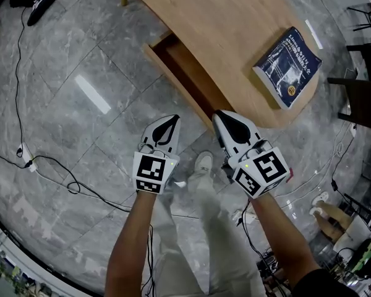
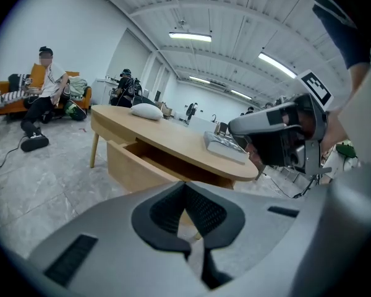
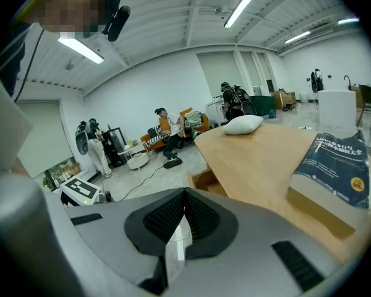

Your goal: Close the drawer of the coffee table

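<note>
The wooden coffee table (image 1: pixel 235 36) stands ahead with its drawer (image 1: pixel 176 64) pulled out toward the left. The drawer (image 2: pixel 142 163) also shows under the tabletop in the left gripper view, and as a small open corner (image 3: pixel 204 181) in the right gripper view. My left gripper (image 1: pixel 172 120) hangs just short of the drawer's near end, jaws shut with nothing between them. My right gripper (image 1: pixel 220 116) is beside it near the table's near edge, also shut and empty. Neither touches the drawer.
A dark blue book (image 1: pixel 289 65) lies on the tabletop's right part. A white cushion (image 2: pixel 146 111) rests at the table's far end. Cables (image 1: pixel 55 169) trail over the grey tiled floor at left. A person (image 2: pixel 43 91) sits on an orange sofa far off.
</note>
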`<state>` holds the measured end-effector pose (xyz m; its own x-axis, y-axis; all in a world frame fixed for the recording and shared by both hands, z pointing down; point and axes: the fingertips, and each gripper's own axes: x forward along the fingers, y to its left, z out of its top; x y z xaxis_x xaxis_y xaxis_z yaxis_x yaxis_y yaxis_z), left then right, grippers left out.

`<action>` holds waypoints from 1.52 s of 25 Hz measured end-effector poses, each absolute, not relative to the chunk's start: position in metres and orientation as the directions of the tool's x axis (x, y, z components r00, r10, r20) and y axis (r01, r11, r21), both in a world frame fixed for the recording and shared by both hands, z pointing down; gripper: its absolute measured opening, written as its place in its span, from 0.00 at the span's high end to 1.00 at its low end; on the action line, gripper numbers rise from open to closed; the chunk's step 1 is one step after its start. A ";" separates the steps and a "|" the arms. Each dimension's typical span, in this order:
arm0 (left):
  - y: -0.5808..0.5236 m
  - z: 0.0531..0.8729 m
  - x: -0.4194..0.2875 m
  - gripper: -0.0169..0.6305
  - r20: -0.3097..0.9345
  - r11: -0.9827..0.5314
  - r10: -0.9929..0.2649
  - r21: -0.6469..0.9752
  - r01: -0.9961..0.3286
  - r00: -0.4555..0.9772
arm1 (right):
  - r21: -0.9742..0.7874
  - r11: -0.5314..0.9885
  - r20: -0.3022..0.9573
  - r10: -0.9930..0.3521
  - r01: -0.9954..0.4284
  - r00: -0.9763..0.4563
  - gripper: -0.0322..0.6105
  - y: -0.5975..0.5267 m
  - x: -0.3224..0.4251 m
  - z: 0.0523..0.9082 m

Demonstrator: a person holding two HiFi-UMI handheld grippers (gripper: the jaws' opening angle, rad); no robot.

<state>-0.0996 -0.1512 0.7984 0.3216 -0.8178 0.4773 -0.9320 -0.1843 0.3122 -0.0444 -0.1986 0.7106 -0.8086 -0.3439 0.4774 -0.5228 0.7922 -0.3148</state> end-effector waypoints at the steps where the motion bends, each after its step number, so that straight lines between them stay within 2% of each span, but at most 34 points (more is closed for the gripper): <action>1: -0.152 0.803 -0.099 0.97 0.482 -0.185 -0.814 0.314 -0.931 0.324 | -0.316 0.792 0.479 -0.343 -0.523 -0.808 0.93 -0.199 -0.044 0.713; 38: -0.190 0.866 -0.083 0.97 0.559 -0.239 -0.750 0.268 -0.933 0.353 | -0.340 0.787 0.518 -0.300 -0.514 -0.801 0.93 -0.214 -0.025 0.758</action>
<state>-0.0833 -0.1900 0.8665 0.3531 -0.7503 0.5589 -0.9331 -0.2392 0.2684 -0.0252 -0.2142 0.7577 -0.8013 -0.2996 0.5179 -0.5143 0.7872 -0.3403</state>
